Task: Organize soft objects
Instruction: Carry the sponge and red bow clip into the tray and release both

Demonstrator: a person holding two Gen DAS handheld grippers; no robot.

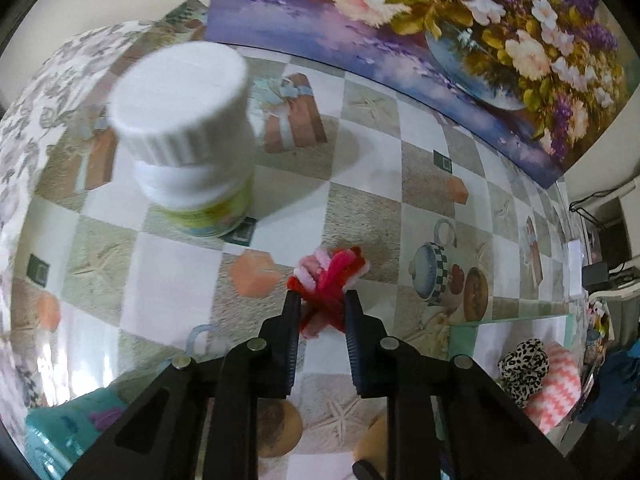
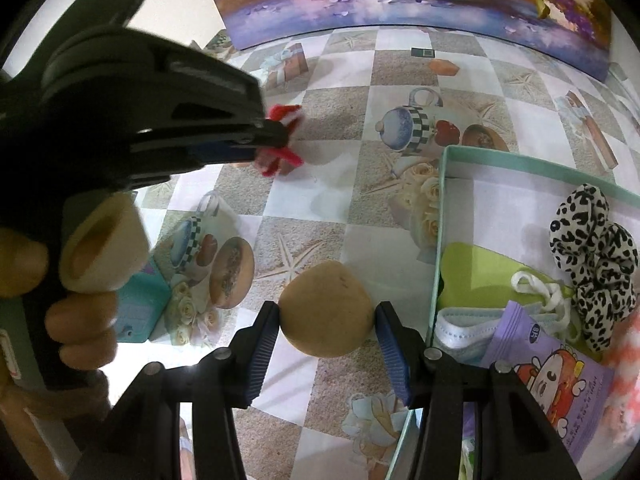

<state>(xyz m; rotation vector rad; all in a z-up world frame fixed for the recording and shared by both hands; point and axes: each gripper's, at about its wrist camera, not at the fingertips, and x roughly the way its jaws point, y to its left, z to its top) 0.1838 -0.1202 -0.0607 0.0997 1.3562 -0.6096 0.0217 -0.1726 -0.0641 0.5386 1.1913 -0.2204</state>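
The left gripper (image 1: 322,300) clamps a red-pink pipe-cleaner bundle (image 1: 328,276) above open table (image 1: 360,208), a white jar (image 1: 188,136) standing near. The right gripper (image 2: 327,312) clamps a tan sponge (image 2: 326,314) just beside the box (image 2: 438,216) wall; inside lie a scrunchie (image 2: 592,256) and mask (image 2: 460,328).

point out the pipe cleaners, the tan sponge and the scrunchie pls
pipe cleaners (image 1: 326,280), left wrist view, middle of the red-pink bundle
tan sponge (image 2: 326,308), right wrist view, centre of its rounded face
scrunchie (image 2: 592,256), right wrist view, middle fold

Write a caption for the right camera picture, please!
Right claw pinches a tan sponge ball beside the green box of soft things.
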